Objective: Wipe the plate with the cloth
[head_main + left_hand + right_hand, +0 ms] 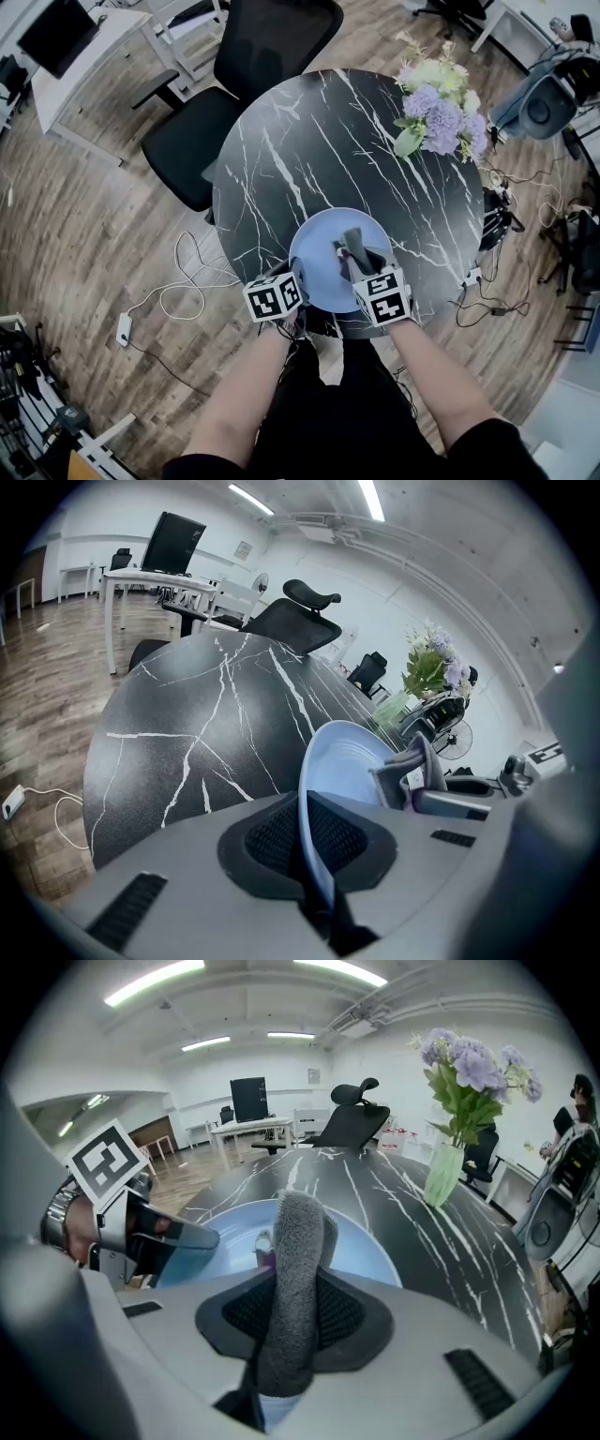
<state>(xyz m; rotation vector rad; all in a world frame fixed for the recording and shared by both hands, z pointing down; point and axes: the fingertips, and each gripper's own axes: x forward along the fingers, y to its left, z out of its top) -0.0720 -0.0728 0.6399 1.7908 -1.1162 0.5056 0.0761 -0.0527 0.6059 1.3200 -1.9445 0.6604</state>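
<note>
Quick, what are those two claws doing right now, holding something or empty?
Left gripper: closed on the rim of the blue plate.
Right gripper: closed on the grey cloth.

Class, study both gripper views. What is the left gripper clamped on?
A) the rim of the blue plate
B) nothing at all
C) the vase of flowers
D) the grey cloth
A: in the left gripper view, the left gripper has its jaws closed on the edge of the blue plate, whereas the grey cloth is pinched in the right gripper.
</note>
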